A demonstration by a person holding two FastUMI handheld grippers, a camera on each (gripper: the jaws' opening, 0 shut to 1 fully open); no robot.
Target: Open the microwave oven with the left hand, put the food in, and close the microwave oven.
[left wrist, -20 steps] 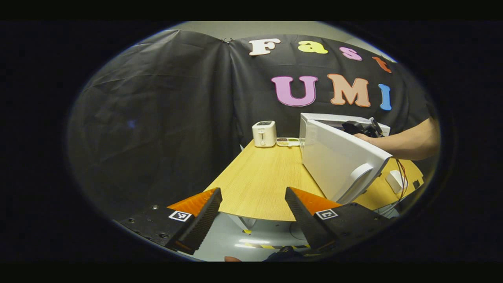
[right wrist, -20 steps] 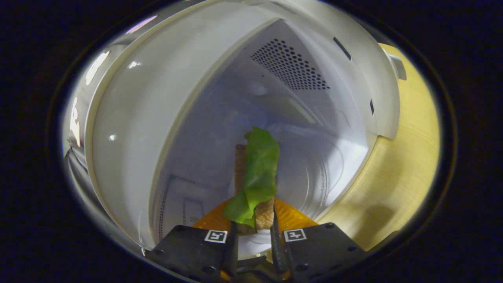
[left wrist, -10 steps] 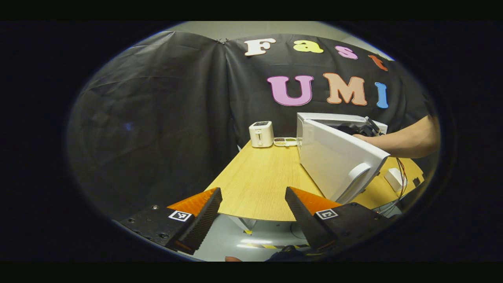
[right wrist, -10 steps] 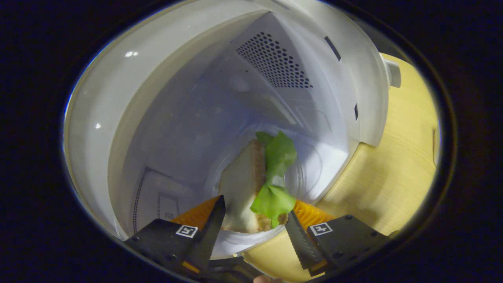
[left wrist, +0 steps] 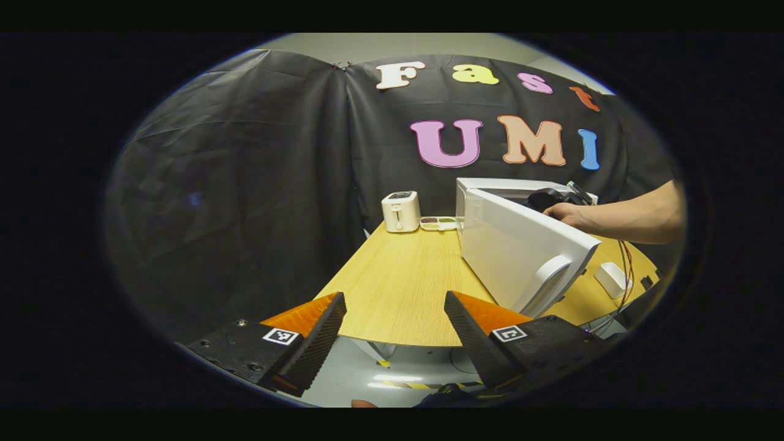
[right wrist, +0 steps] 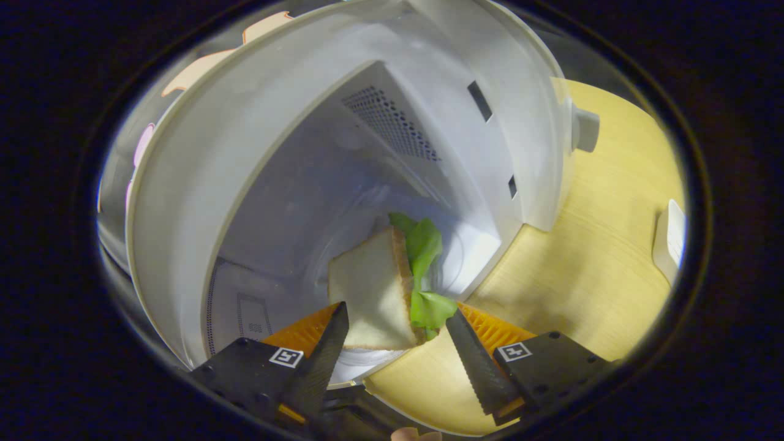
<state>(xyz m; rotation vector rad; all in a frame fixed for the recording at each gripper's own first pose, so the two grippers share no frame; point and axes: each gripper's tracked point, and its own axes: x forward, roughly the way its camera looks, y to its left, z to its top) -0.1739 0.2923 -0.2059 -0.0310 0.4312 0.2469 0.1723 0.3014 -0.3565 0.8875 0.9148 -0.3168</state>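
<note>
In the right gripper view a sandwich [right wrist: 376, 288] of white bread and green lettuce lies on the floor of the white microwave's [right wrist: 202, 184] open cavity. My right gripper [right wrist: 395, 318] is open just outside it, with the fingers apart on either side of the sandwich's near end. In the left gripper view the microwave [left wrist: 490, 187] stands on the wooden table [left wrist: 398, 288] with its door [left wrist: 520, 245] swung open toward me. A bare arm [left wrist: 625, 217] reaches in behind the door. My left gripper [left wrist: 395, 309] is open and holds nothing, off the table's near edge.
A white toaster [left wrist: 400, 211] and a small tray [left wrist: 438, 223] of food stand at the table's far end. A small white device [left wrist: 612, 279] with cables lies right of the microwave, and is seen as a white device [right wrist: 667, 236] on the table. Grey floor shows below the table edge.
My right gripper opened and let go of the sandwich, which now lies flat in the cavity, and it drew back outward. The left gripper drifted slightly away from the table.
</note>
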